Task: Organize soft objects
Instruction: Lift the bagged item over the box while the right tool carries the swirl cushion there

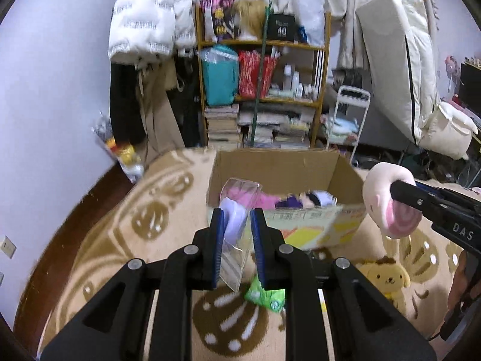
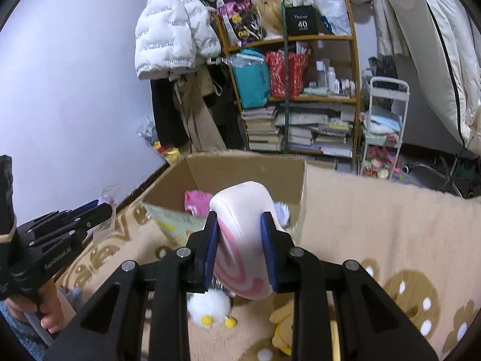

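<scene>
My left gripper (image 1: 237, 222) is shut on a clear plastic package (image 1: 237, 210) with a pale purple soft item inside, held just before the near wall of the open cardboard box (image 1: 276, 168). My right gripper (image 2: 240, 228) is shut on a pink and cream swirl plush (image 2: 243, 228), held above the rug near the box (image 2: 240, 168); it shows at the right of the left wrist view (image 1: 387, 204). Pink and purple soft toys (image 1: 270, 200) lie inside the box. My left gripper also shows in the right wrist view (image 2: 99, 210).
On the patterned rug (image 1: 168, 210) lie a yellow dog plush (image 1: 386, 276), a green packet (image 1: 264, 296) and a white duck plush (image 2: 210, 307). A cluttered wooden shelf (image 1: 261, 90), a hanging white jacket (image 1: 150, 18), a small cart (image 2: 384, 126) and a leaning mattress stand behind.
</scene>
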